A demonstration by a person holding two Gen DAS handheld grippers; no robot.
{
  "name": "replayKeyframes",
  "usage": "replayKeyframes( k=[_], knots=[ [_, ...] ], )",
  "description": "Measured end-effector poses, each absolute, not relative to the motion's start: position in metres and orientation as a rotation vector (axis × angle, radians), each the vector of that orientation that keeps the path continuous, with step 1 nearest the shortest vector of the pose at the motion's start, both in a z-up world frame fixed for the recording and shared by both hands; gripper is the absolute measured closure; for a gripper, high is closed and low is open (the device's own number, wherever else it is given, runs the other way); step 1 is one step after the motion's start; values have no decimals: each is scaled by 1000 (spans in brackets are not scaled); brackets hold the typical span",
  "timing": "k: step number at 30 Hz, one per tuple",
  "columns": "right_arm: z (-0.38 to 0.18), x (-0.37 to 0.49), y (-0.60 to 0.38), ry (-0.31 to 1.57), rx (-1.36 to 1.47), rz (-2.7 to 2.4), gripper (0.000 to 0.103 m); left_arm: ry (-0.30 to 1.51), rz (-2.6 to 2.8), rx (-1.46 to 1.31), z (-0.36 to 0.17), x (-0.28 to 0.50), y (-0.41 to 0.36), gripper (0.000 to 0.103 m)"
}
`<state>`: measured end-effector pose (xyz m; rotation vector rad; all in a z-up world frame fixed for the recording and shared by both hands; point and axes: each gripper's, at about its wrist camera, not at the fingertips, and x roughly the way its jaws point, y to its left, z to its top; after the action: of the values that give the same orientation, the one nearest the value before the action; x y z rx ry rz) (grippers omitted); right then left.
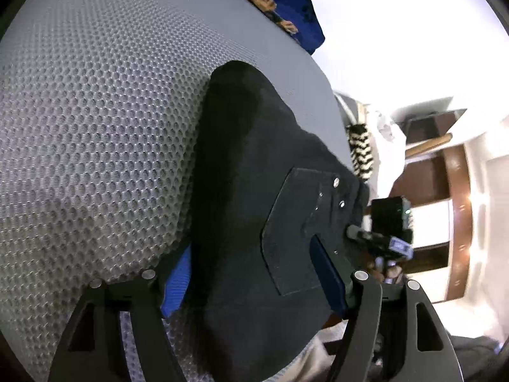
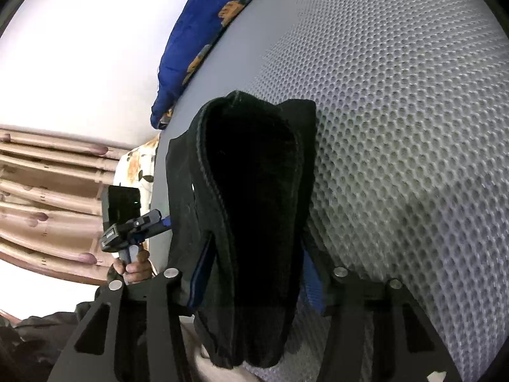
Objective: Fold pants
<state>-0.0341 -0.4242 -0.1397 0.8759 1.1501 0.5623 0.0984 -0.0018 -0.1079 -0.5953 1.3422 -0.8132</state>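
Observation:
The black pants lie bunched on the grey mesh mattress, filling the middle of both views. My left gripper is shut on the pants, with its blue pads pressed into the cloth on both sides. My right gripper is shut on the pants too, holding a thick folded edge with the seam showing. The right gripper's body shows in the left wrist view just past the cloth, and the left gripper's body shows in the right wrist view. The cloth hides both sets of fingertips.
A blue floral cloth lies at the mattress's far edge, also in the right wrist view. A black and white striped item sits by the mattress edge. Wooden furniture and pink curtains stand beyond the bed.

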Motion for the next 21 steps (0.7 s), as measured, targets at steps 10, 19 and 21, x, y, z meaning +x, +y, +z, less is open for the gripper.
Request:
replayKeyframes(
  k=[10, 19, 21],
  knots=[
    [-139, -29, -422, 1110, 899, 535, 69, 1229, -735, -448, -93, 82, -24, 36],
    [-135, -33, -420, 1101, 917, 471, 69, 1215, -590, -365, -93, 69, -19, 69],
    [-131, -32, -414, 1097, 883, 457, 70, 1209, -570, -325, -90, 67, -24, 69]
  ],
)
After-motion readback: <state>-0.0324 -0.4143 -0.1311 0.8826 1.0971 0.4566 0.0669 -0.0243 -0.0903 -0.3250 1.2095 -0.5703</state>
